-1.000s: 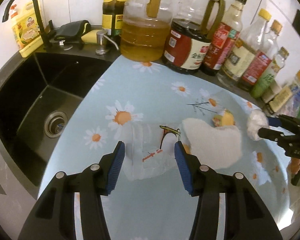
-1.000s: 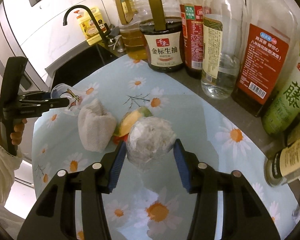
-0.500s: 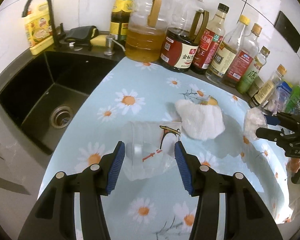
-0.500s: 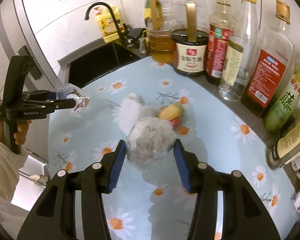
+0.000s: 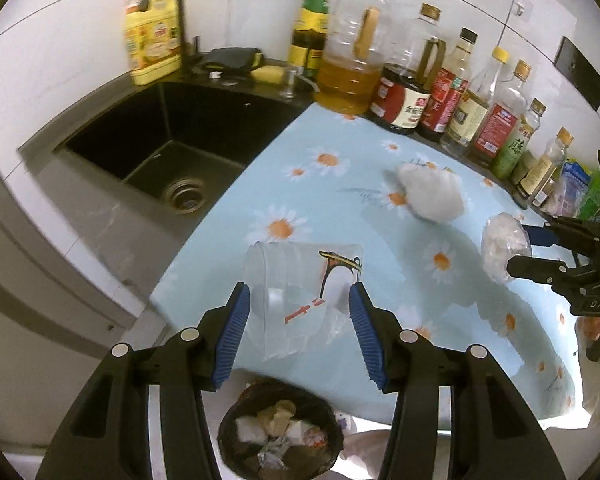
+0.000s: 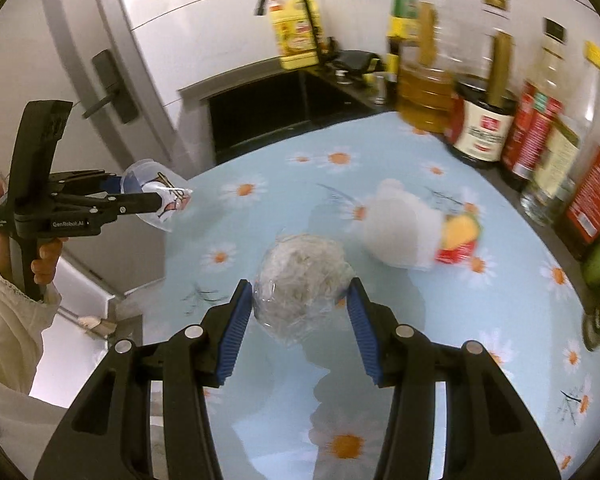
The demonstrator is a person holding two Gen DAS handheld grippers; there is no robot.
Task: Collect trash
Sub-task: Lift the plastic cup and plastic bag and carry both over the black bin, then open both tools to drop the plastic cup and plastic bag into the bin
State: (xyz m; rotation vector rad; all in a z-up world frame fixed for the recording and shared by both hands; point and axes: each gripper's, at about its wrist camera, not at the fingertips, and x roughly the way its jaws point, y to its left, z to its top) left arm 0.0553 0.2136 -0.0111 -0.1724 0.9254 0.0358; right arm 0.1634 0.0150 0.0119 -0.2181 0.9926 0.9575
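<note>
Blue daisy-print cloth covers the surface beside a black sink; bottles line the white tiled wall. Left tool clamps a clear plastic cup above a trash bin. Right tool grips a crumpled plastic ball.

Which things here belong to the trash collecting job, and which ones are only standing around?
Belongs to the job:
- plastic cup in the left gripper
- plastic wrap ball in the right gripper
- white crumpled paper
- red-yellow wrapper
- trash bin

Just standing around:
- oil and sauce bottles
- sink
- faucet
</note>
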